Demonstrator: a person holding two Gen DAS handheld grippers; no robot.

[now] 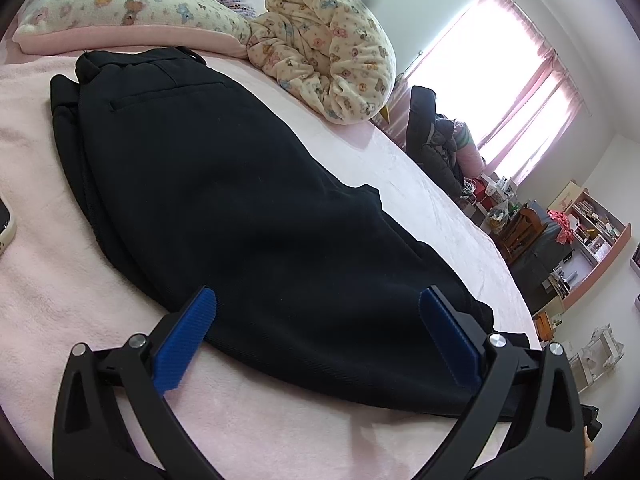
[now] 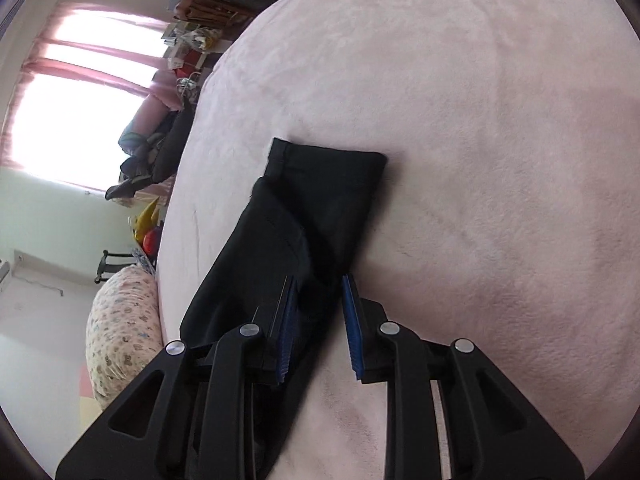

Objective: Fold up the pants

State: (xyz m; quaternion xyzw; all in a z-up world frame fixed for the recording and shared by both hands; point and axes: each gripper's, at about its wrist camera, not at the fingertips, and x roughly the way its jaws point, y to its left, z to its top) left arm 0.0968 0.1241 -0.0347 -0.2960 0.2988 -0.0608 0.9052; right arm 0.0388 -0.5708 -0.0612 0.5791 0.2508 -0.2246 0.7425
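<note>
Black pants (image 1: 240, 208) lie folded lengthwise on the pink bed cover (image 1: 48, 300), waistband and back pocket at the far end. My left gripper (image 1: 318, 300) is open wide, its blue pads (image 1: 188, 340) low over the near edge of the pants, holding nothing. In the right wrist view the pants (image 2: 304, 216) run away from me, the leg end lying flat on the cover (image 2: 480, 160). My right gripper (image 2: 320, 284) stands partly open with black cloth between its blue pads (image 2: 352, 328); the pads do not pinch it.
A bear-print pillow (image 1: 120, 8) and a rolled bear-print blanket (image 1: 328, 52) lie at the bed's head. A phone (image 1: 6, 220) lies at the left edge. Beyond the bed's right edge are a chair with clothes (image 1: 436, 140), shelves (image 1: 592, 232) and a curtained window (image 1: 512, 64).
</note>
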